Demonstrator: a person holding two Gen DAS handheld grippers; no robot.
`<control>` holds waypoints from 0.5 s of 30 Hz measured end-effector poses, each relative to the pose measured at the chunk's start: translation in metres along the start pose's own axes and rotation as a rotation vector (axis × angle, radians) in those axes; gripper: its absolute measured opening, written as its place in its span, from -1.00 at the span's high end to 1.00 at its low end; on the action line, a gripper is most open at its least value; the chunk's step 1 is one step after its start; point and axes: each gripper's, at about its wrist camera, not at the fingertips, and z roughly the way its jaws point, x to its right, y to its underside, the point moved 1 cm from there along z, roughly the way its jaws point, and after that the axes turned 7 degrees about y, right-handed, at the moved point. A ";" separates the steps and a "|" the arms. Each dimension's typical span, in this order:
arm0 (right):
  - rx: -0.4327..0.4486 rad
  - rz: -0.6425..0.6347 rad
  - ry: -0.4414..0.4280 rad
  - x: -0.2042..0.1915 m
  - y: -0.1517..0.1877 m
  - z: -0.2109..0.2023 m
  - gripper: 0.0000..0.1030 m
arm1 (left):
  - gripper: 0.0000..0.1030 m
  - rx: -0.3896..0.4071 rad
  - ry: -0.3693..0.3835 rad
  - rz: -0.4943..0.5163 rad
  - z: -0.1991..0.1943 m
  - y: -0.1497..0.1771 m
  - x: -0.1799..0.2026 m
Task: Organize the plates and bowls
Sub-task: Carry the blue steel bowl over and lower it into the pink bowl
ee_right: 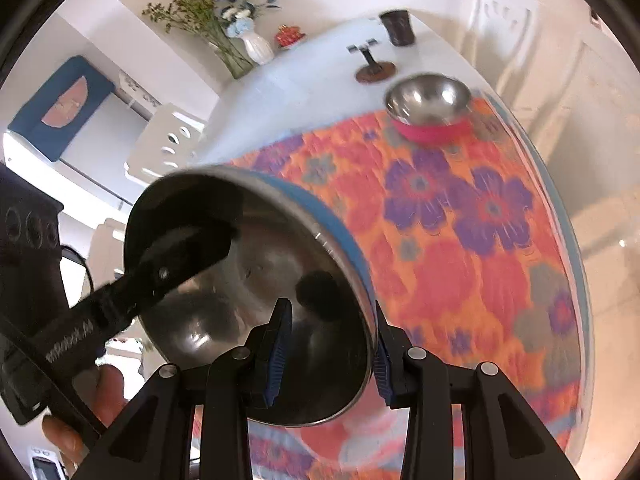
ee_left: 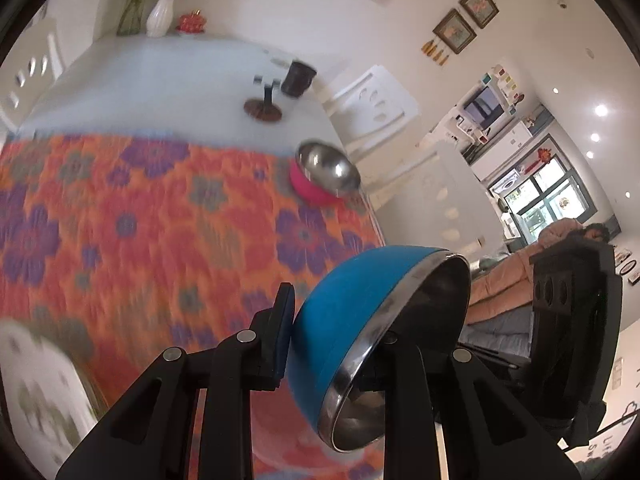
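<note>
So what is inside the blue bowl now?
The blue bowl shows only bare steel, with one finger of each gripper over its rim. The part behind those fingers is hidden.

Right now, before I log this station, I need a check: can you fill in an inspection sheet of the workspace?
Surface: white table, floral cloth over its near part.
Job's things: blue bowl tilted, lifted off the cloth; pink bowl upright at the cloth's far edge.
Clutter: dark cup, small stand, white vase of flowers, red ornament.
Grippers: left gripper and right gripper each clamp the blue bowl's rim.
Cables: one dark cable beside the left gripper.
Surroundings: white chairs, framed pictures, window, a person lying down.
</note>
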 end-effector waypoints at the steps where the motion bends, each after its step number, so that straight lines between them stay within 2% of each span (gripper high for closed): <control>1: -0.010 0.002 0.013 0.002 0.011 -0.001 0.29 | 0.62 -0.008 0.001 -0.013 0.000 0.010 0.001; 8: -0.069 0.007 0.071 0.009 0.054 -0.001 0.29 | 0.62 -0.085 0.023 -0.116 0.008 0.067 -0.008; 15: -0.090 0.019 0.101 0.011 0.074 0.004 0.29 | 0.62 -0.105 0.005 -0.116 0.013 0.092 -0.010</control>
